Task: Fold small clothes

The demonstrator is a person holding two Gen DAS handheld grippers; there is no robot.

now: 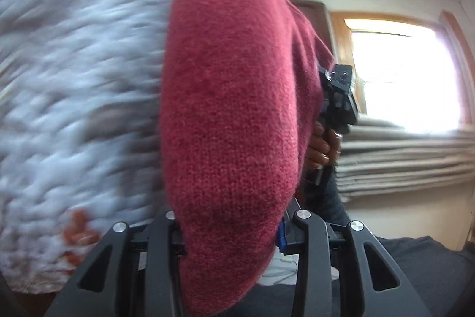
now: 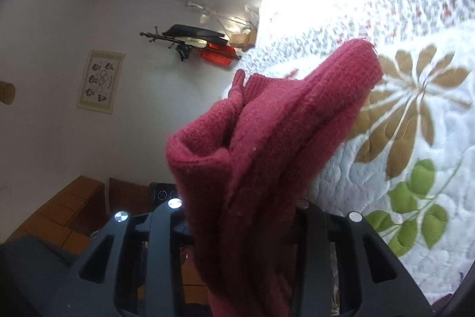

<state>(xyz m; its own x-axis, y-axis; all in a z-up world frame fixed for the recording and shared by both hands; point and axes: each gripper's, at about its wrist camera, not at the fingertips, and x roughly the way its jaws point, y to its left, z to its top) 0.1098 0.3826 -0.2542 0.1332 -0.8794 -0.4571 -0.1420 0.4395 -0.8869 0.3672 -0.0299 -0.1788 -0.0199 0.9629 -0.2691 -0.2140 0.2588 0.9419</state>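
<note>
A dark red knitted garment (image 1: 234, 115) hangs stretched in the air in front of the left wrist camera, with my left gripper (image 1: 237, 234) shut on its lower edge; the cloth hides the fingertips. In the right wrist view the same red knit (image 2: 267, 144) bunches up between the black fingers (image 2: 166, 231), and my right gripper (image 2: 240, 228) is shut on it. Beyond the cloth in the left wrist view, a hand (image 1: 320, 147) holds the other gripper body (image 1: 338, 100). The garment is lifted clear of the quilt.
A white quilted bedspread (image 2: 415, 139) with brown and green leaf print lies to the right; it appears blurred at the left (image 1: 74, 97). A stack of folded grey blankets (image 1: 409, 162) sits under a bright window (image 1: 406, 79). A wall picture (image 2: 101, 81) and tiled floor (image 2: 59, 216) show.
</note>
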